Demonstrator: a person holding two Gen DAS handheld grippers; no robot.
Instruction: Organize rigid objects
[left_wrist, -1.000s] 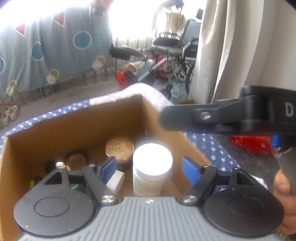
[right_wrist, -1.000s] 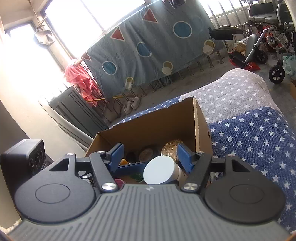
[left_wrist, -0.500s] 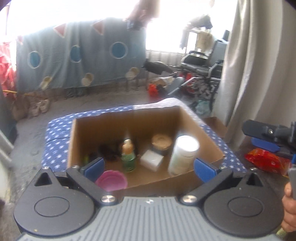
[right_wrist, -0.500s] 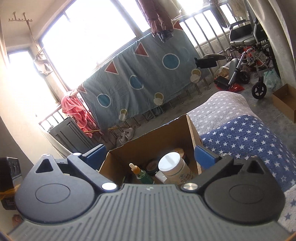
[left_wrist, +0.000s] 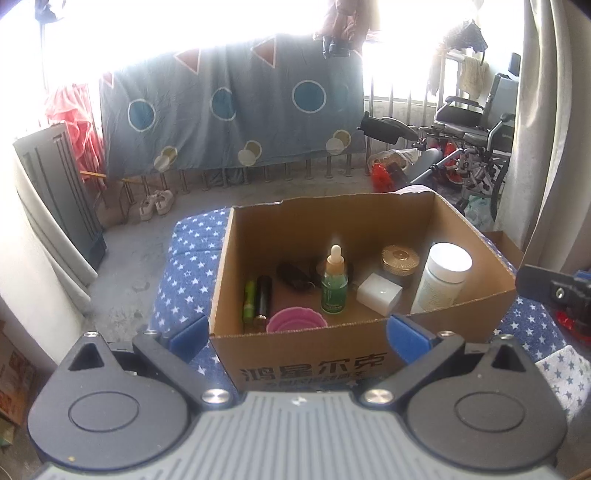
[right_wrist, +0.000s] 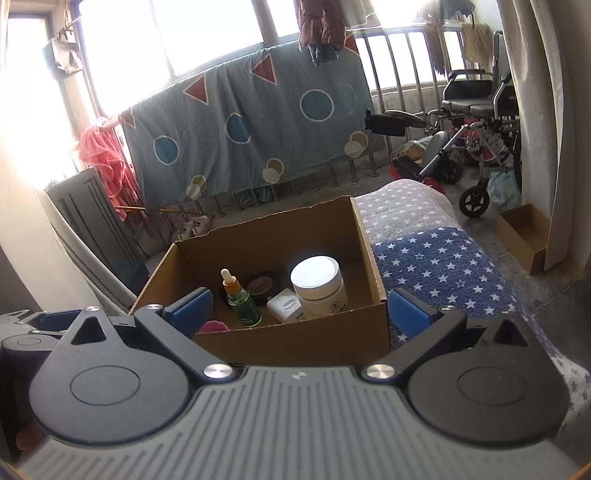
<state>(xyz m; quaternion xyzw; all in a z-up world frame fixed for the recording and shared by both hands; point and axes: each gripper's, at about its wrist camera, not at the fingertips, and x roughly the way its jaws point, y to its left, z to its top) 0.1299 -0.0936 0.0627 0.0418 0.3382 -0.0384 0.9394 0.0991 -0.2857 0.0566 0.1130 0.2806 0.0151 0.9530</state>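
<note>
both the left gripper (left_wrist: 297, 334) and right gripper (right_wrist: 299, 312) hang empty with jaws spread wide short of the cardboard box (left_wrist: 369, 354), where the white jar (left_wrist: 441, 280) stands at three o'clock of the green dropper bottle (left_wrist: 334, 284), so any next reach should clear the near wall first.

A blue-grey sheet (right_wrist: 255, 129) printed with circles and triangles is hung along the window railing and is taken as the reference. Red cloth (right_wrist: 107, 155) is draped at the sheet's left end, and a dark slatted panel (left_wrist: 62, 199) is leaned against the wall just beyond it. A pair of pale shoes (left_wrist: 157, 204) is seen on the concrete floor below the sheet's lower left edge. A wheelchair (right_wrist: 476, 122) is parked to the right of the sheet, beside a pale curtain (right_wrist: 543, 122). A star-patterned blue and grey cover (right_wrist: 436, 258) is spread in front of the sheet. A small open carton (right_wrist: 524, 236) is noted on the floor below the curtain.
</note>
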